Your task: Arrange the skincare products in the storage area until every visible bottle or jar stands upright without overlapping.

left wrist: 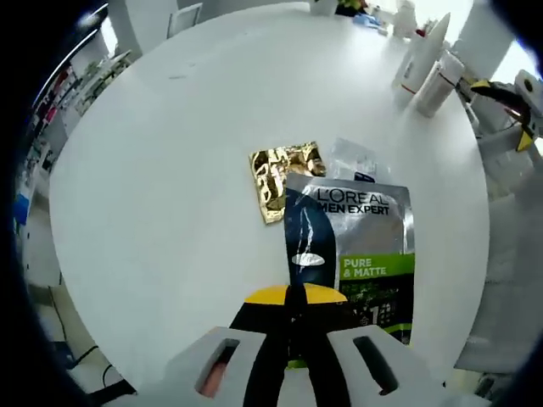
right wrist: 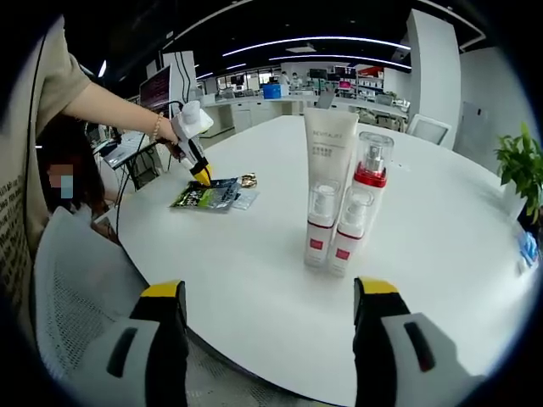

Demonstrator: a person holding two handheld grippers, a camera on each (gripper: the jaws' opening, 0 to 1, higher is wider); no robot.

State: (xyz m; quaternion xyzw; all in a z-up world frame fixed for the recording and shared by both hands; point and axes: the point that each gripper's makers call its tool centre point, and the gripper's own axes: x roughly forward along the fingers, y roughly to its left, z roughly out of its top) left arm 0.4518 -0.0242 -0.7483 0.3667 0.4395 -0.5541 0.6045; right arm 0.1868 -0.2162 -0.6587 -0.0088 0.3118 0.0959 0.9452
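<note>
My left gripper (left wrist: 293,298) is shut on the near edge of a L'Oreal Men Expert sachet (left wrist: 361,246) lying flat on the white round table (left wrist: 170,170). A gold foil sachet (left wrist: 282,178) and a clear sachet (left wrist: 356,159) lie just beyond it, partly tucked under it. Upright white bottles (left wrist: 420,72) stand at the far right. In the right gripper view, a tall white tube (right wrist: 329,157), a red-collared pump bottle (right wrist: 366,191) and smaller pump bottles (right wrist: 321,225) stand close together. My right gripper (right wrist: 270,292) is open in front of them, holding nothing. The left gripper (right wrist: 199,170) sits on the sachets (right wrist: 208,195).
A person's hand (right wrist: 165,127) holds the left gripper at the table's far left edge. A mesh chair (right wrist: 76,280) stands at the near left. A green plant (right wrist: 517,165) is at the right. The right gripper (left wrist: 517,102) shows past the bottles.
</note>
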